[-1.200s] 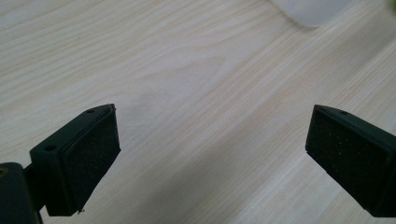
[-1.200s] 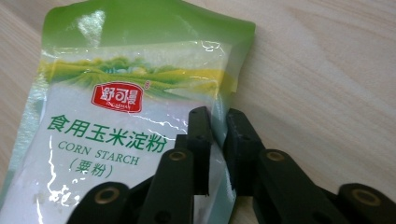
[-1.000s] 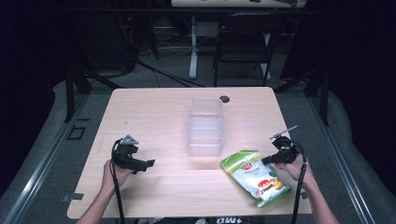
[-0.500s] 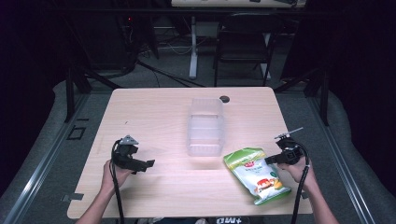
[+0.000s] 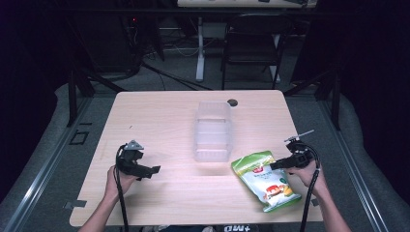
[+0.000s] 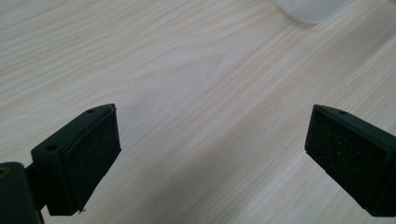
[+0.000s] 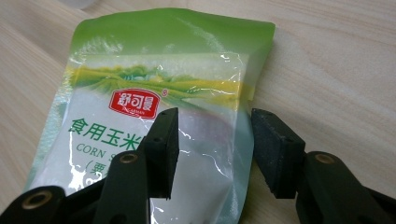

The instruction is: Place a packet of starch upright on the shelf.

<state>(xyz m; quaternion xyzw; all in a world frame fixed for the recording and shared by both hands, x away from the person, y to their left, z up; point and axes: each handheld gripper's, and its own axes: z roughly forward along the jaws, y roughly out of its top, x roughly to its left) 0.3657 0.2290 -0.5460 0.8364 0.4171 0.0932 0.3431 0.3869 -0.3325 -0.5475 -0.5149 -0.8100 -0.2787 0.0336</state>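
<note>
Under both hand-held grippers lay the pale wooden surface (image 5: 159,121), which carried everything. Ahead of the right hand-held gripper (image 5: 276,165), toward the middle of the surface, stood a clear plastic container (image 5: 212,131), apparently waiting as the place to load the packet.

Just beside the right hand-held gripper, at its jaw tips, lay the corn starch bag (image 5: 265,180), flat on the surface near the person's edge. It was a green, glossy pouch with a clear window showing white powder, a red brand badge and green lettering; its right edge (image 7: 243,154) sat between the jaws. Those jaws had just been opening and stood roughly half apart, their pads (image 7: 163,149) not pressing on the film, so the bag looked set down or released, not gripped.

Well apart on the other side, the left hand-held gripper (image 5: 151,170) hovered over bare wood with its jaws spread wide and nothing between them, probably idling until needed. Smallest, a dark round disc (image 5: 232,102) sat beyond the container.
</note>
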